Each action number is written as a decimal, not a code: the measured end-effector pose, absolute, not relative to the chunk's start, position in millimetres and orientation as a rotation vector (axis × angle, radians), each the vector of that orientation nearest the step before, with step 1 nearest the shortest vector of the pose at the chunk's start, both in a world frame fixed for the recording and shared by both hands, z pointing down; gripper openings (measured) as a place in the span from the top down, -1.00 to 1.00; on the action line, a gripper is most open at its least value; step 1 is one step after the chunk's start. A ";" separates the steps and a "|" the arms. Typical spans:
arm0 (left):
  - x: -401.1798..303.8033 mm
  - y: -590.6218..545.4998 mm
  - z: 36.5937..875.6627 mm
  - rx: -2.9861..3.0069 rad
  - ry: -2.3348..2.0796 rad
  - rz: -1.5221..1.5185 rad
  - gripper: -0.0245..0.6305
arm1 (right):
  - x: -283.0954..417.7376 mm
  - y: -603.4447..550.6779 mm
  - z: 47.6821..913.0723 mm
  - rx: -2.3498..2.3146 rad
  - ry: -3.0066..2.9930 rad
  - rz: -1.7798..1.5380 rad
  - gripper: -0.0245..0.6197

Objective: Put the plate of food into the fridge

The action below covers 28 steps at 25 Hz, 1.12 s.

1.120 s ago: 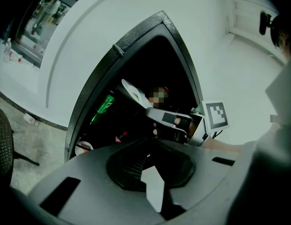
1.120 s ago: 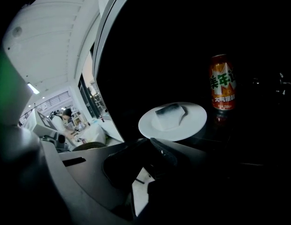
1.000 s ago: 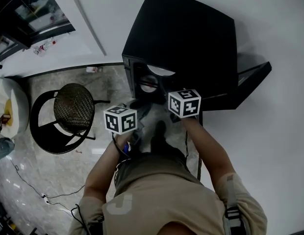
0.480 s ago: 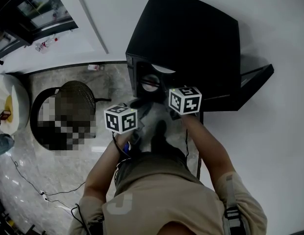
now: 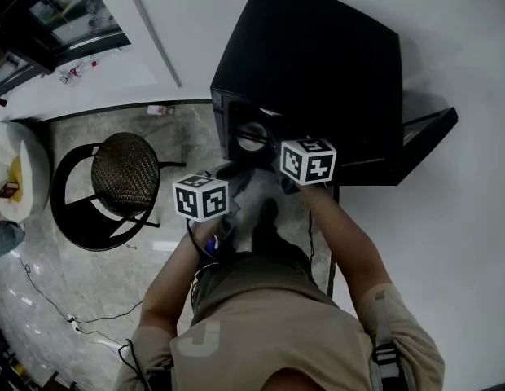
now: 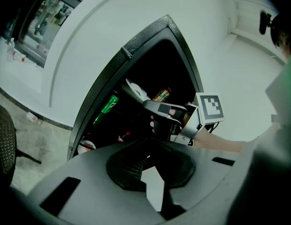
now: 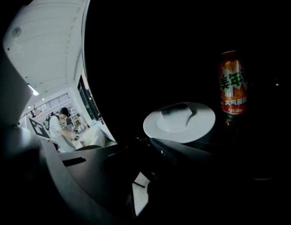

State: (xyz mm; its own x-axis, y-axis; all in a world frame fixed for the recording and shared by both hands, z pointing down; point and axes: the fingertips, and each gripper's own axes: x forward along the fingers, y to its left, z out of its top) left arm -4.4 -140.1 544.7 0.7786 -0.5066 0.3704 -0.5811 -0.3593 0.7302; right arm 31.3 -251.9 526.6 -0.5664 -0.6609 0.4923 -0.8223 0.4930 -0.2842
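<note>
The right gripper [image 7: 146, 145] is reaching inside the black box-shaped fridge [image 5: 318, 72], jaws pinching the near rim of the round white plate [image 7: 202, 122] of pale food [image 7: 176, 115] — beside an orange drink can [image 7: 233, 82]. The left gripper [image 6: 152, 146] is hovering outside, jaws together, empty.

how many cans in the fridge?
2: orange can right of the plate; green can further left, seen in the left gripper view. Dark interior may hide more.
</note>
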 end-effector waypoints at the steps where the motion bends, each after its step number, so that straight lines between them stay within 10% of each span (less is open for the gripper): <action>1: -4.5 -140.1 544.7 2.027 -0.813 0.100 0.85 | 30.8 -252.4 526.7 1.248 -2.425 0.720 0.83; 28: -6.8 -143.4 540.9 2.054 -0.818 0.132 0.85 | 29.9 -252.5 521.3 1.300 -2.428 0.646 0.83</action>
State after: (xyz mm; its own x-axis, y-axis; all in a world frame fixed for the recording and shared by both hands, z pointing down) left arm -6.8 -143.4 540.9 0.7760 -0.5004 0.3838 -0.5957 -0.3819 0.7066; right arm 29.9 -252.5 521.3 -0.5395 -0.6996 0.4685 -0.8399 0.4860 -0.2416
